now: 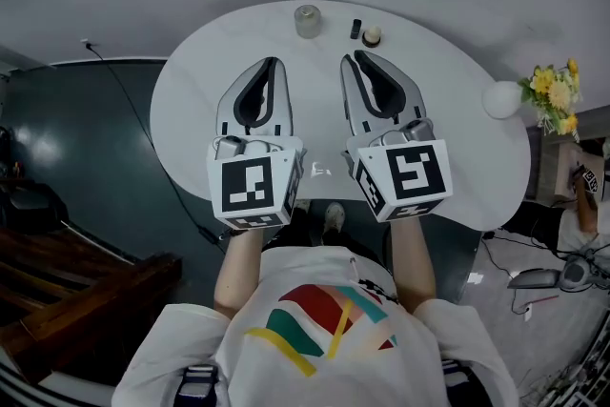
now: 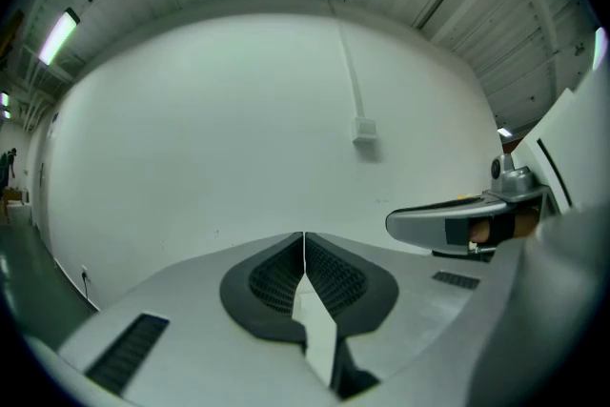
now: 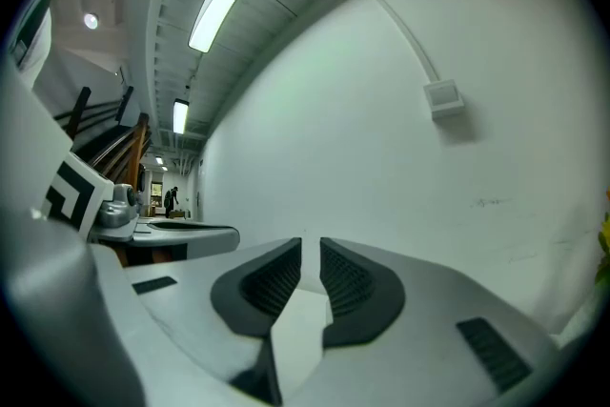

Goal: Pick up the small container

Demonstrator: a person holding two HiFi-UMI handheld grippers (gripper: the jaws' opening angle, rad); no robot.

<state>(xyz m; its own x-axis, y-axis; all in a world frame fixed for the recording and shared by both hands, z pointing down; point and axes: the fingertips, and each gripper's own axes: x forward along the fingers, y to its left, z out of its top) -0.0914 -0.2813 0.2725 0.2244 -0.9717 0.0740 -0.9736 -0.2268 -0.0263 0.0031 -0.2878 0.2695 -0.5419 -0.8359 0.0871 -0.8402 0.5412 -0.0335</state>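
— White rounded table (image 1: 457, 138) below us, a plain pale wall beyond it. How do we stand?

— Our left gripper (image 1: 274, 64) has its jaws pressed together, with nothing in them. Our right gripper (image 1: 351, 62) shows only a thin slit between its pads, also empty. Both hang side by side over the near half of the table.

— And the small container (image 1: 307, 20)?

— We take it to be the pale round pot at the far edge, well apart from both grippers. Just to its right sit a dark little piece (image 1: 355, 29) and a light-topped round thing (image 1: 372, 36). We cannot be sure which one the task means.

— What could go wrong?

— Two things, as we judge it. With jaws this narrow, the tips would shove the small container instead of straddling it. It stands so near the far rim that a push could send it off the table. Coming in with the right gripper, we could also clip those two neighbours.

— Room to move?

— Plenty, since the tabletop between us and the far edge is bare. A white globe (image 1: 501, 99) and yellow flowers (image 1: 553, 91) stand by the right rim, so we'd keep wide swings away from there. Left of the table is dark floor with a cable (image 1: 124, 100).
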